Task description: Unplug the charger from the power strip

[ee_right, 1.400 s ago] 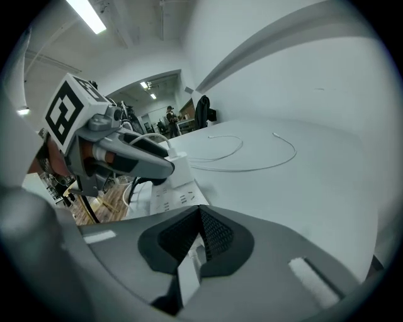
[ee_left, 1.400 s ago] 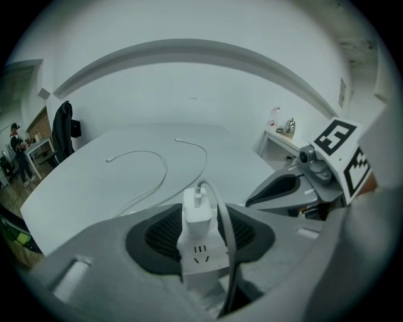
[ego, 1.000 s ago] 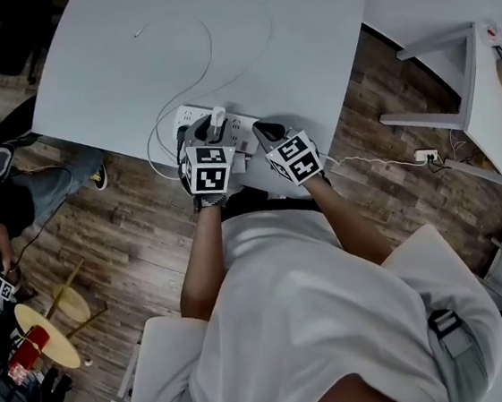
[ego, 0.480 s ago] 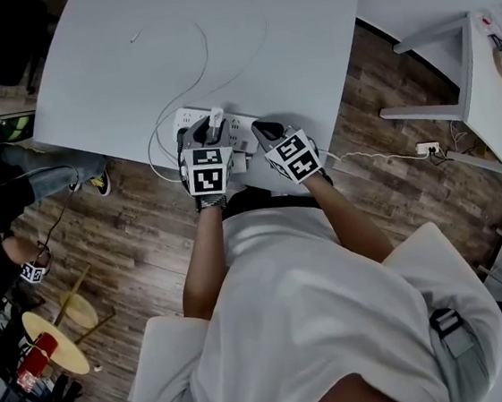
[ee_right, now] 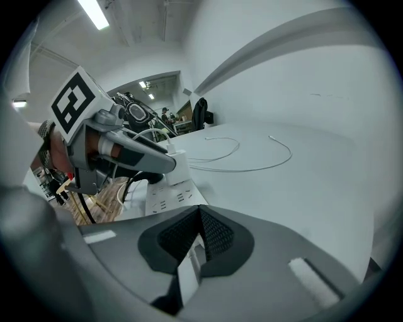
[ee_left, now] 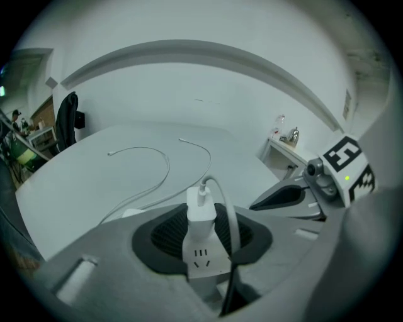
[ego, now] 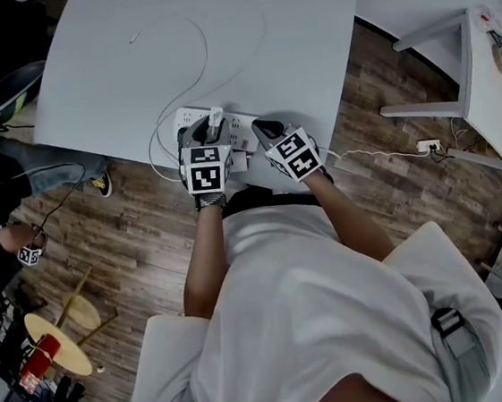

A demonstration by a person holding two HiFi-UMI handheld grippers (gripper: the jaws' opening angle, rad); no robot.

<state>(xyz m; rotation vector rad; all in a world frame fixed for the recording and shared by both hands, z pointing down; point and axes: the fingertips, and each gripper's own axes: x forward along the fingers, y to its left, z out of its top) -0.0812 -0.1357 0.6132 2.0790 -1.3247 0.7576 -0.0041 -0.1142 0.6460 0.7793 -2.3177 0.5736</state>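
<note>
Charger (ee_left: 200, 221) upright, cable (ee_left: 228, 202) end up, clamped by left hand-held gripper (ego: 206, 134); right hand-held gripper (ee_right: 199, 217) seemingly closed.

White table (ego: 112, 85) bears a power strip (ego: 186, 118) and loose cable (ego: 207, 52).

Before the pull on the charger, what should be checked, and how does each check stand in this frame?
1. Left gripper on the charger: ok, its jaws close on both sides of the body.
2. Charger seated in the power strip: ok, upright in its socket, not yet out.
3. Right gripper bracing the strip: cannot tell; its jaws are together over the strip's end, contact unclear.
4. Cable slack: ok, it lies in loose curves on the table.
5. Cable clear of the left jaws: cannot tell; it arcs down close beside the charger, by one pad.
</note>
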